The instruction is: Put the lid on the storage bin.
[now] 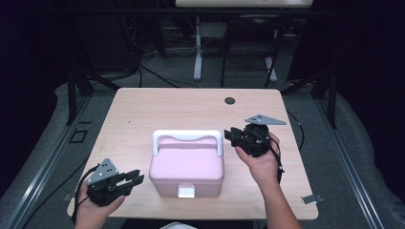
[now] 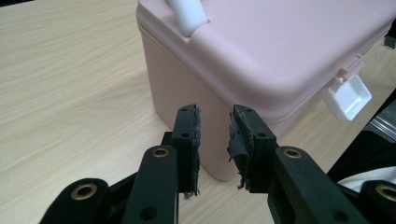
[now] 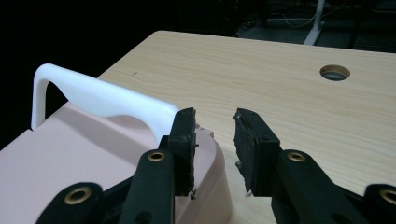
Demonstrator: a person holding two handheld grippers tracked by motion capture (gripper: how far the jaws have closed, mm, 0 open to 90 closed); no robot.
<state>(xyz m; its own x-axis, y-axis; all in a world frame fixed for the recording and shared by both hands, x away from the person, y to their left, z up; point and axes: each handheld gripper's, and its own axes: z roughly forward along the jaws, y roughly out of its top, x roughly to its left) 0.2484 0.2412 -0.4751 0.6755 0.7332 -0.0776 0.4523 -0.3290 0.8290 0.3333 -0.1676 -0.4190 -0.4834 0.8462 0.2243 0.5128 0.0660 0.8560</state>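
Pink box (image 1: pixel 187 167) sits on the wooden table (image 1: pixel 191 107), near the front edge and roughly centred between the two hands. Lid closed, white handle (image 1: pixel 187 137) standing upright along its back edge, white latch (image 1: pixel 186 191) on the front face toward the person. Left gripper (image 1: pixel 135 179) is held low at the front left corner of the table, jaws pointing right at the box's left side, just beside it but not touching; a gap of bare table shows between tips and box in the high view. In the left gripper view the left gripper (image 2: pixel 215 135) has jaws partly apart with nothing between the pads, aimed at the box's near lower corner; worn black tape hangs off the pads. Right gripper (image 1: pixel 230 137) is held at the box's right rear, jaws pointing left toward the right end of the handle, very close to it; contact cannot be told from the high view. In the right gripper view the right gripper (image 3: pixel 215 140) has jaws partly apart, empty, with the handle's end just behind the left jaw. A round cable hole (image 1: pixel 230 100) lies in the table's far right area, well apart from the box.
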